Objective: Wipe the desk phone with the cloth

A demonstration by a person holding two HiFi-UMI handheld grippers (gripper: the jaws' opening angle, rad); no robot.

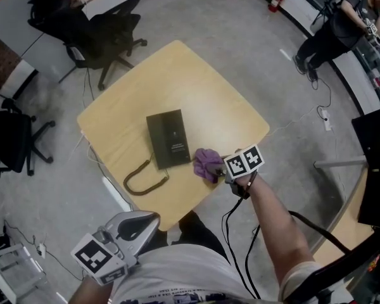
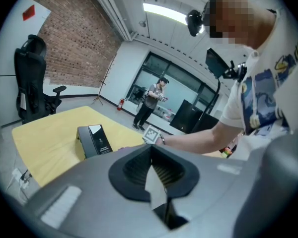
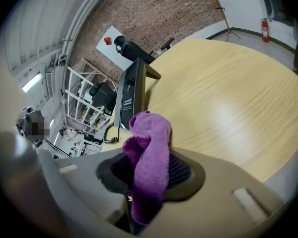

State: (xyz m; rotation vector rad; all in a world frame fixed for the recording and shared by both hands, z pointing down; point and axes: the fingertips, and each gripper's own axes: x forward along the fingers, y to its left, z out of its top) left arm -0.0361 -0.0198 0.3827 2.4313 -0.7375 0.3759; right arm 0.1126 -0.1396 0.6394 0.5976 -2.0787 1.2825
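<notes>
Cloth point(image 1: 206, 163) is sitting clamped in the right claw point(image 1: 221, 171) at the surface's point(image 1: 228, 106) near edge, just beside the phone point(image 1: 168, 139) lying mid-surface. Left claw point(image 1: 137, 224) is hanging closed and empty, off the surface. Wiping looks about to start; next move needs the cloth pressed onto the phone.

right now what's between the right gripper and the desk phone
Only the purple cloth, clamped in the right gripper, lying beside the desk phone; head view shows it.
</notes>
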